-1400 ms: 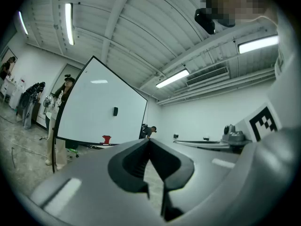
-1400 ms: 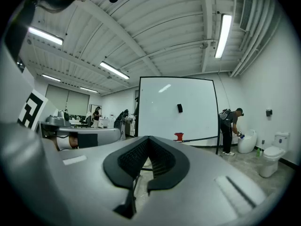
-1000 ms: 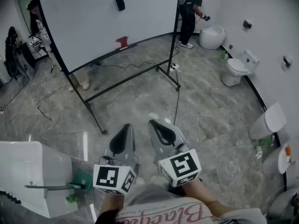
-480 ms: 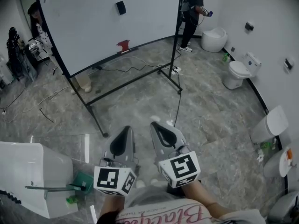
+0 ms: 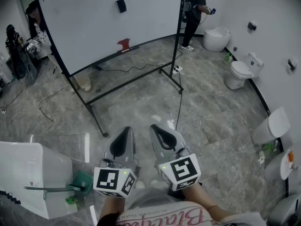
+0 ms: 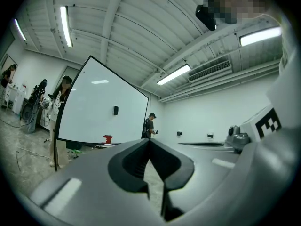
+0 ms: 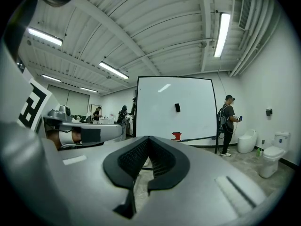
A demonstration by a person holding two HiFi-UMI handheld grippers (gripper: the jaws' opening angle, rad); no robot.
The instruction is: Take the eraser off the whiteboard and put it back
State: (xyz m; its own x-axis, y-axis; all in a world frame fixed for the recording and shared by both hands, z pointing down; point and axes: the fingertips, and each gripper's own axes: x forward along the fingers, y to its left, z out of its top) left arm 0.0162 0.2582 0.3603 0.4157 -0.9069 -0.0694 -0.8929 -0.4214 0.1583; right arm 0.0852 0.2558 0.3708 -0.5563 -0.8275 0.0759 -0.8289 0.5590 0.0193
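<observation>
A small black eraser (image 5: pixel 121 5) sticks high on the big whiteboard (image 5: pixel 94 22), which stands on a black wheeled frame across the room. The left gripper view shows the eraser (image 6: pixel 115 110) small and far off, and so does the right gripper view (image 7: pixel 177 107). A red object (image 5: pixel 124 44) rests on the board's lower ledge. My left gripper (image 5: pixel 126 129) and right gripper (image 5: pixel 155 125) are held side by side close to my body, pointing level at the board. Both are shut with nothing between the jaws, tips meeting in each gripper view (image 6: pixel 149 140) (image 7: pixel 148 138).
The board's frame legs (image 5: pixel 96 121) and a cable (image 5: pixel 178 102) cross the marble floor between me and the board. A person (image 5: pixel 193 13) stands at the far right by toilets (image 5: pixel 240 69). Other people (image 5: pixel 14 46) stand far left. A white cabinet (image 5: pixel 33 173) is at my left.
Both grippers have kept their places and stayed shut. Only the head view has drifted slightly, and the person by the far wall has shifted a little.
</observation>
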